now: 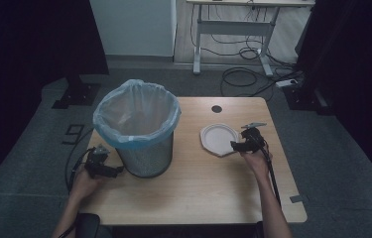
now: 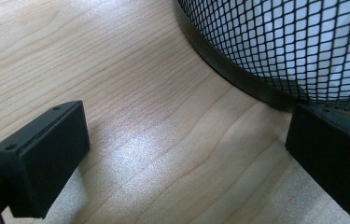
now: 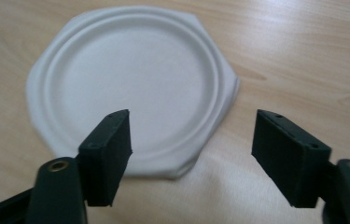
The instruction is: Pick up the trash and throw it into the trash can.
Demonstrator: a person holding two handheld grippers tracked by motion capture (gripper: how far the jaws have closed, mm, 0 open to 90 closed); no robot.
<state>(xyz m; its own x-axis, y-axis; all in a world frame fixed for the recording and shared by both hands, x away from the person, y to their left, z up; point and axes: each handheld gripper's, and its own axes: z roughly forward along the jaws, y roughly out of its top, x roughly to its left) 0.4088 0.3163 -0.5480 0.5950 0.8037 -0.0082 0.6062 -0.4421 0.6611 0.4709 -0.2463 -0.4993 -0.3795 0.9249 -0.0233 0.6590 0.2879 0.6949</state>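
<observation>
**Hovering at the plate, bin waiting on the left**

Starting at the left of the high view: the left hand rests on the surface and holds the left tool low, pointing at the foot of the bin. Its jaws are spread wide with nothing between them, and its own view shows bare wood in the gap. The right-hand jaw there sits just beside the bin's black base ring; whether it touches, I cannot tell. The bin is a mesh basket, upright on the left half of the surface, lined with a pale blue bag folded over the rim.

Moving to the middle: open wood between bin and plate, and a small dark round hole near the far edge.

Now the right: the white plate lies flat on the surface, well apart from the bin. The right tool is at the plate's right edge, in the right hand. In its own view the jaws stand released, partly apart, gripping nothing; one jaw is seen in front of the plate's near rim, the other over wood beside it. Pads are not pressing the plate.
</observation>
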